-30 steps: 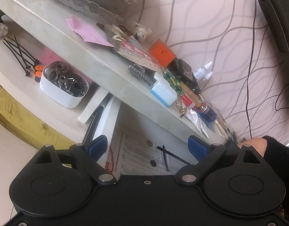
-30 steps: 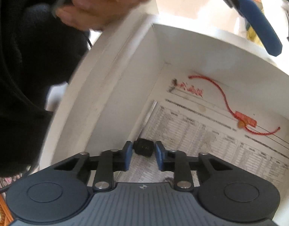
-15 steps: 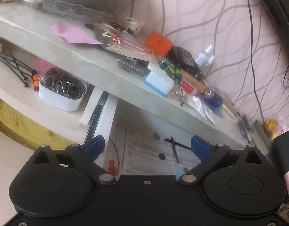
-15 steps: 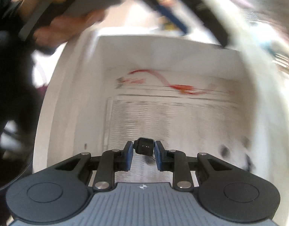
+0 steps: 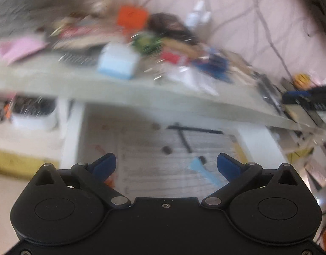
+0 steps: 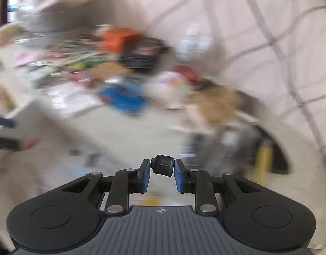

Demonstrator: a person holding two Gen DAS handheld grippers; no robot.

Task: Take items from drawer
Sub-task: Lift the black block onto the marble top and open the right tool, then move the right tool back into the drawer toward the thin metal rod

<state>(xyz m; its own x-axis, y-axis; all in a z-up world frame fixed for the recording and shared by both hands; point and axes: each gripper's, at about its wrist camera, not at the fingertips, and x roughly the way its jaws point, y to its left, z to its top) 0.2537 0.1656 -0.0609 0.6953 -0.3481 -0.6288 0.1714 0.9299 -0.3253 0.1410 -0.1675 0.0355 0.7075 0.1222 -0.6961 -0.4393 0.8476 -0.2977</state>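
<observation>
The small black block (image 6: pixel 163 165) sits pinched between the blue pads of the right tongs (image 6: pixel 162 170), carried in the air above the cluttered worktop (image 6: pixel 129 136) and clear of the drawer. It looks like a hard plastic piece with rounded corners and a few tiny contacts on its face, so it is probably light and stiff, not fragile, but smooth enough to twist out if gripped by a corner; the sound hold is the one it has now, flat pads on its two opposite sides, near the fingertips. The right tongs are narrow, closed on that block, and point downward and forward over the worktop, toward a heap of blurred things: an orange box (image 6: pixel 118 39), something blue, cardboard. The whole right view is smeared, so exactly which spot of the worktop lies under the block cannot be told. The left tongs (image 5: pixel 165 162) stand wide with nothing between their pads, and their jaws are opening to full spread. They tilt down into the open drawer (image 5: pixel 73 127), which juts out from under the worktop and is lined with a printed sheet (image 5: pixel 154 170). On that sheet lie what remains to be taken: a pale blue flat piece (image 5: pixel 205 173) just ahead of the right-hand pad, black cable ties (image 5: pixel 185 137) further in, and a few small dark round bits (image 5: pixel 166 149). The blue piece looks thin and light, likely best caught across its narrow width.
</observation>
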